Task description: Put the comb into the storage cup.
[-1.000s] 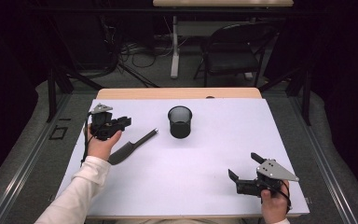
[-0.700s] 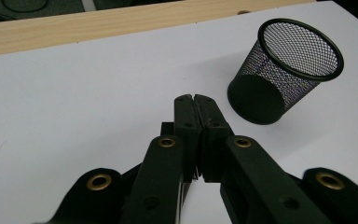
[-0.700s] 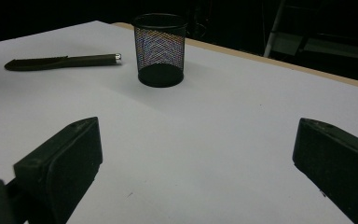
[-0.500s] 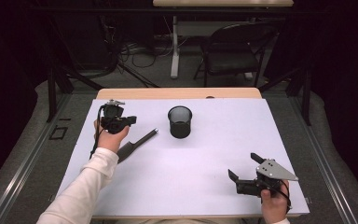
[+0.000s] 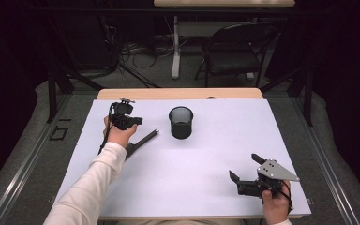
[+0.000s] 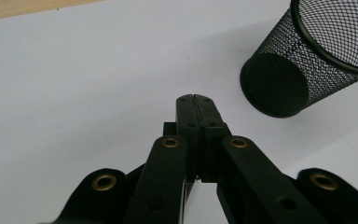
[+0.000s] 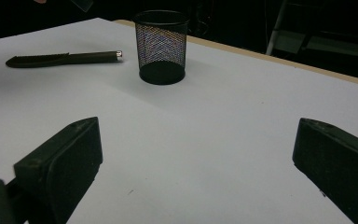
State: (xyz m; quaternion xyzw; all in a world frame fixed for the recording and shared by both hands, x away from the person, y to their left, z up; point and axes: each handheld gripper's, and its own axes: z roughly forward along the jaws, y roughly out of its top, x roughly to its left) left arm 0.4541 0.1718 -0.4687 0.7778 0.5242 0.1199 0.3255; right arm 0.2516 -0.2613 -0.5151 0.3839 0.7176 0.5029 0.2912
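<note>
We see the left gripper (image 5: 132, 121) has shifted right toward the cup (image 5: 181, 122), its jaws having just closed on nothing, above the knife (image 5: 140, 142). The right gripper (image 5: 244, 167) stays put, jaws wide.

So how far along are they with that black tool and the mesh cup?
Nothing looks done yet: the black tool lies flat on the table, and the mesh cup looks empty. In hand: the left gripper, jaws shut on nothing, sits beside the cup. The right gripper waits open. Grasping and moving the tool remain.
</note>
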